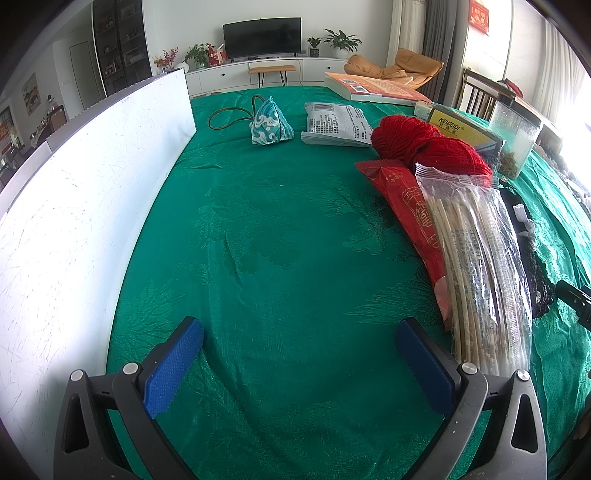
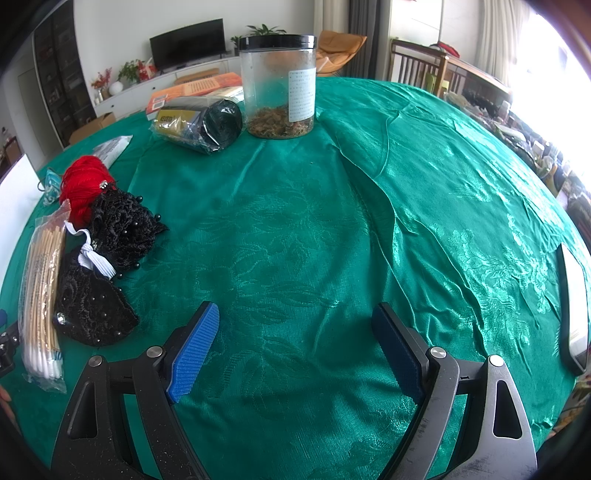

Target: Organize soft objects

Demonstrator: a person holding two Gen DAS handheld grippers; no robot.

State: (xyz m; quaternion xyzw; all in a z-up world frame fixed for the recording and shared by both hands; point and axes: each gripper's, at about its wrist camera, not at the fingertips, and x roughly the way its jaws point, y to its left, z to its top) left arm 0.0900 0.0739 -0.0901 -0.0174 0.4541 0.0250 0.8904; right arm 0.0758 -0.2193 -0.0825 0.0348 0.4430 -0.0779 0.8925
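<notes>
Left gripper (image 1: 299, 354) jaws wide, nothing held; right gripper (image 2: 295, 345) same. Red yarn ball (image 1: 424, 146) at 1 o'clock, partly hidden behind clear bag of wooden sticks (image 1: 476, 258). Black lace pouch (image 2: 110, 258) at 9 o'clock in right view; teal fabric pyramid sachet (image 1: 271, 122) at 12, barely visible right view.

The one clearly readable text is the brand "KEWEIDI", in dark letters on the yellow box (image 1: 460, 129) at the far right of the left wrist view. The same box (image 2: 173, 122), seen from the right wrist inside a clear bag, shows lettering too small to read. The white packet (image 1: 338, 123) carries a barcode and dense print, the book (image 1: 376, 88) a barcode, and the jar's label (image 2: 301, 96) fine print; none of it is legible. The red hanging (image 1: 479, 16) by the window seems to bear gold characters, but they are blurred.
</notes>
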